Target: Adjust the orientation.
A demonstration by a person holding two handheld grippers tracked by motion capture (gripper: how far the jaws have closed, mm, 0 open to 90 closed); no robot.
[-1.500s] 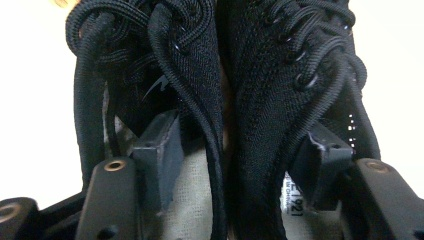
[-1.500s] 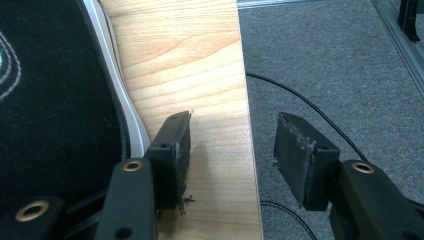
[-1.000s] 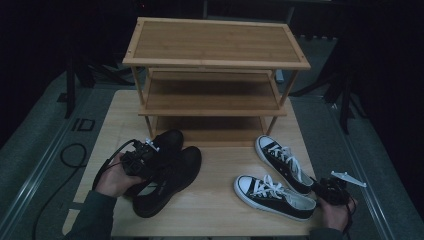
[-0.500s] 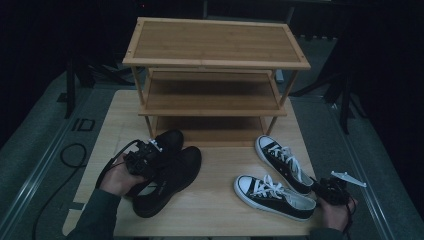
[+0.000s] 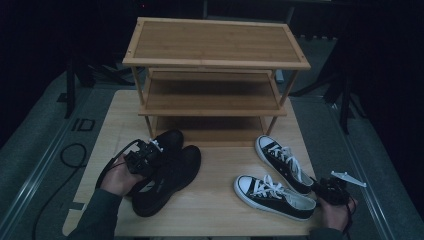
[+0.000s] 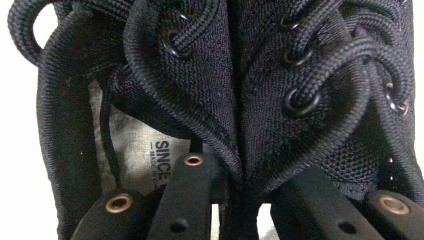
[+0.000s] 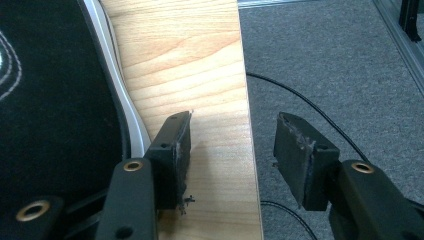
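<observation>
Left tongs [image 5: 150, 156] just closing, pinching the adjoining inner collars of the black shoes [image 5: 167, 172] at the bench's [image 5: 220, 210] front left; best to squeeze both collars fully before lifting toward the shoe rack [image 5: 215, 75]. Right tongs [image 5: 327, 191] spread, idle over the bench edge beside the white-laced sneakers [image 5: 275, 185]

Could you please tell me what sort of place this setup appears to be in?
Probably a recording studio or lab, not a home: a wooden table with a bamboo shoe rack stands on grey carpet, amid dark stands and trailing cables.
</observation>
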